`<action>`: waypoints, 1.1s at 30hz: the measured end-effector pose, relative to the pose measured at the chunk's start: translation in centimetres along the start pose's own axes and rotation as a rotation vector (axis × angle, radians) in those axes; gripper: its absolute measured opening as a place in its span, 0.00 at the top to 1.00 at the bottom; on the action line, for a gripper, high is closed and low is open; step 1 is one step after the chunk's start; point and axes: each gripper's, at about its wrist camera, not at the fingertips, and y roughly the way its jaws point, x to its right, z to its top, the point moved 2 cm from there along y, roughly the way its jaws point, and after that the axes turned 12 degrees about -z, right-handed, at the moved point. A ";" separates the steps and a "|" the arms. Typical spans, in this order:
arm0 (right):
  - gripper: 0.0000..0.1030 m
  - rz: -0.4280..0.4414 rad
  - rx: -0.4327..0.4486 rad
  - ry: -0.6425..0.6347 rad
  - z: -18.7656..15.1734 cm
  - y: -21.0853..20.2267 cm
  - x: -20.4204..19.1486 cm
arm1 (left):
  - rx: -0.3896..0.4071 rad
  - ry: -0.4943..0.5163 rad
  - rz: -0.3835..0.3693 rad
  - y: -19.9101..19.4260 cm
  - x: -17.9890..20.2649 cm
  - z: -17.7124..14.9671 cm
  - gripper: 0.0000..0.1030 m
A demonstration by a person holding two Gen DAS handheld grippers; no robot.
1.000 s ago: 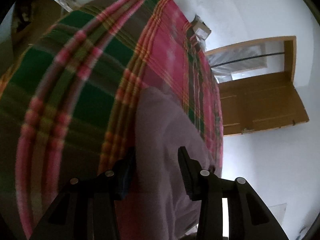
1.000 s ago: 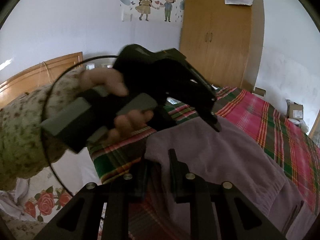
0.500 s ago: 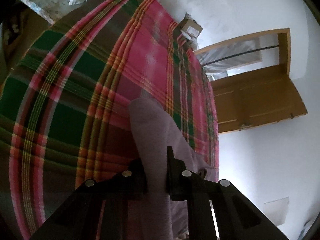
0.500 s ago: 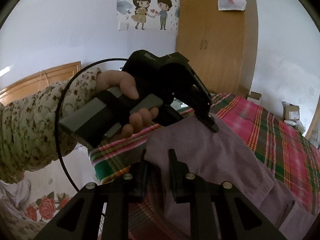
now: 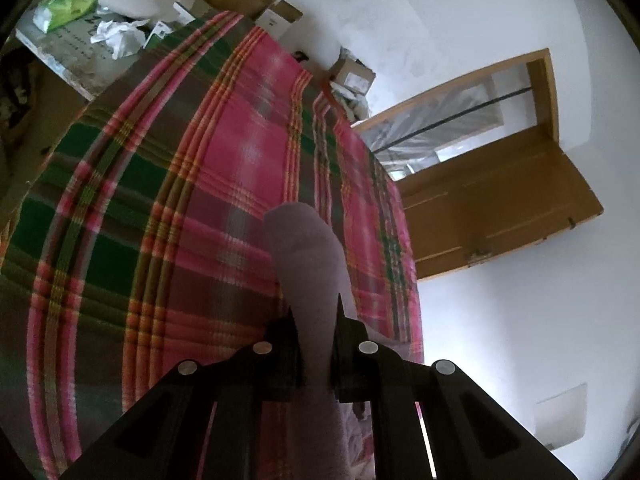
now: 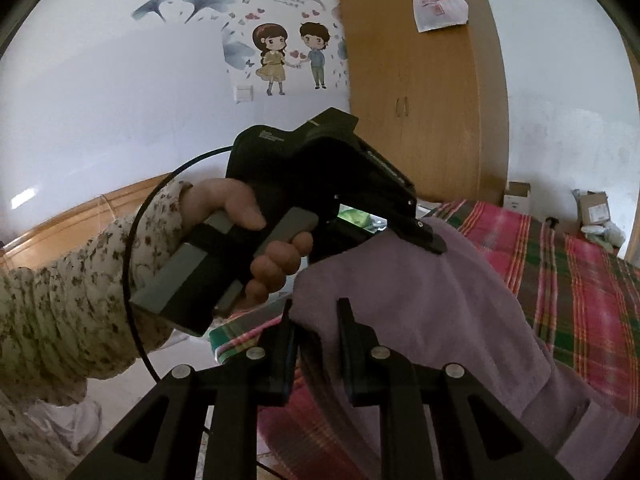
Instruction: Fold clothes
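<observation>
A lilac garment (image 6: pixel 432 304) is held up over a bed covered in a red and green plaid blanket (image 6: pixel 576 280). My right gripper (image 6: pixel 314 312) is shut on the garment's near edge. My left gripper (image 6: pixel 430 242), held by a hand in a flowered sleeve, grips the cloth's upper edge further back. In the left wrist view my left gripper (image 5: pixel 314 314) is shut on a strip of the lilac garment (image 5: pixel 306 248), which runs forward from between the fingers over the plaid blanket (image 5: pixel 160 208).
A wooden wardrobe (image 6: pixel 424 92) stands behind the bed, with cardboard boxes (image 6: pixel 592 208) on the floor by the wall. In the left wrist view a cluttered table with bags and paper (image 5: pixel 88 12) lies past the bed's end, and a wooden door (image 5: pixel 492 200) stands open.
My left gripper went from open over the lilac cloth to shut on it, then lifted, drawing the cloth into a narrow strip. Both grippers rose with the garment.
</observation>
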 end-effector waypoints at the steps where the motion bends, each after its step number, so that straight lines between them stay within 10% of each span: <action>1: 0.82 -0.002 -0.001 0.002 -0.2 0.0 0.1 | -0.001 -0.003 0.006 0.1 -0.1 0.0 0.89; 33: 0.82 -0.262 0.148 0.229 -1.5 -10.4 9.0 | -0.192 0.183 -0.103 12.0 12.4 -1.9 0.89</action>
